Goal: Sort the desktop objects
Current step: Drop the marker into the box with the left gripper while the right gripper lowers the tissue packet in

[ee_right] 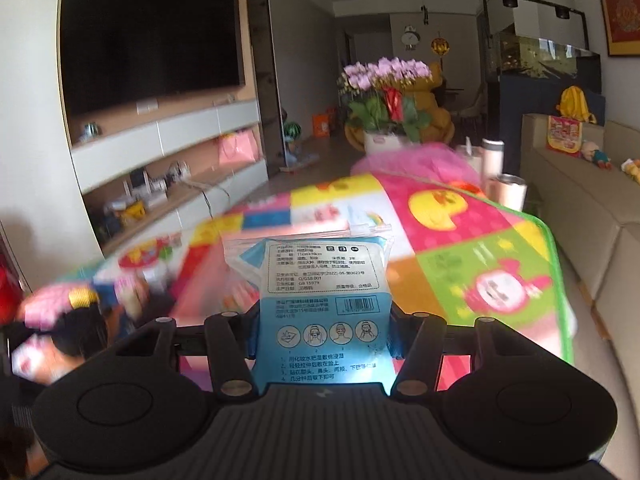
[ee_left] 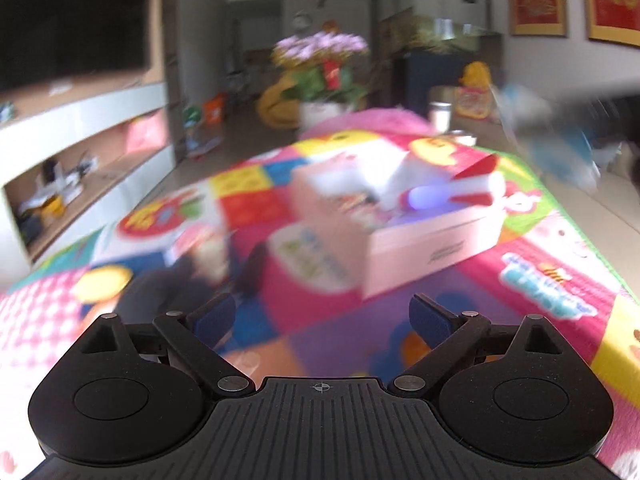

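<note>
1. Judging by the layout, the sort is partly done: the pink box [ee_left: 400, 216] on the counter [ee_left: 560, 280] already holds several blurred items, red and white among them.
2. Left tongs [ee_left: 322, 316] gape wide, nothing between them, short of the box.
3. Right tongs [ee_right: 322, 332] clamp a packet [ee_right: 320, 296], off the counter, not yet in the box.
4. Packet: flat blue-and-white pouch, clear zip top, printed label, barcode.
5. Blurred clutter left of the box looks unsorted.

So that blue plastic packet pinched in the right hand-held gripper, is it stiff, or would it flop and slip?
The blue packet is probably soft: its sides look pinched in where the right hand-held gripper clamps it. It stands up past the fingers without drooping, so it likely has padded contents and little weight. Its film looks glossy, so it might slip under a loose grip.
</note>
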### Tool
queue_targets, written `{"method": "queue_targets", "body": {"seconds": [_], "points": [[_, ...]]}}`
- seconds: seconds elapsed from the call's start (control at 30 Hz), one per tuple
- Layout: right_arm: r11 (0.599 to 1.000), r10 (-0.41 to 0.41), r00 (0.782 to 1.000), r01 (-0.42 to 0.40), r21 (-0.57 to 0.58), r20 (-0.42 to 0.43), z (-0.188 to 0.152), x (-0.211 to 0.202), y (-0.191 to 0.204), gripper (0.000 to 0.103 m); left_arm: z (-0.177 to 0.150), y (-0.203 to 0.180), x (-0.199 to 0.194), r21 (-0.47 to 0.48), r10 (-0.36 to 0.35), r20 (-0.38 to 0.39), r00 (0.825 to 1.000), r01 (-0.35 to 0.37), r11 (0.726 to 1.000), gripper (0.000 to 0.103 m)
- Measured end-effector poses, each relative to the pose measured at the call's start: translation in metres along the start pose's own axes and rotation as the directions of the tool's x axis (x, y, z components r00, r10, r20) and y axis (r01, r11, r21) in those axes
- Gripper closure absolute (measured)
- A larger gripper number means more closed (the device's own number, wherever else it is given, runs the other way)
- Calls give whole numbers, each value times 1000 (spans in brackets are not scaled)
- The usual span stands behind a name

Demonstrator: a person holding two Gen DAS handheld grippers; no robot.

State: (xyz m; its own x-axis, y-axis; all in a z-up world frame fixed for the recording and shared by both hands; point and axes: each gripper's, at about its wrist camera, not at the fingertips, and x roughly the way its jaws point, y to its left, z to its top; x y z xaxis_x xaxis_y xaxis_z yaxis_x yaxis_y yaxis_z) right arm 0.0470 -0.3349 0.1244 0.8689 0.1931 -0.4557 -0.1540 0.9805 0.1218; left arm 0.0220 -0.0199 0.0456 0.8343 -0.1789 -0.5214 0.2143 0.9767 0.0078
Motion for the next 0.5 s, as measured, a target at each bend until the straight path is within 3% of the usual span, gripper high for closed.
{"method": "queue_targets", "body": {"seconds": [0.1,0.17,0.2,0.3,0.37,0.5], "points": [[999,27,999,-27,28,21,34,36,14,48,-13,19,-7,-71,22,-22,1000,-24,997,5],[999,54,998,-54,2,-9,48,66,28,44,-15,26,-12,-98,32,-32,999,-35,995,4],[999,38,999,-39,-23,-23,51,77,34,39,-18,28,-16,-106,34,-32,999,-37,994,3],[993,-41,999,37,-113,-29,51,98,46,39,-31,36,-27,-115,36,-28,999,-39,993,3],[992,-64,997,58,-109,-53,45,100,38,41,-38,41,-26,-134,34,-35,999,-38,990,3],[993,-100,987,92,-70,-129,25,95,18,72,-47,48,-17,-206,3,-43,999,-11,979,3]]}}
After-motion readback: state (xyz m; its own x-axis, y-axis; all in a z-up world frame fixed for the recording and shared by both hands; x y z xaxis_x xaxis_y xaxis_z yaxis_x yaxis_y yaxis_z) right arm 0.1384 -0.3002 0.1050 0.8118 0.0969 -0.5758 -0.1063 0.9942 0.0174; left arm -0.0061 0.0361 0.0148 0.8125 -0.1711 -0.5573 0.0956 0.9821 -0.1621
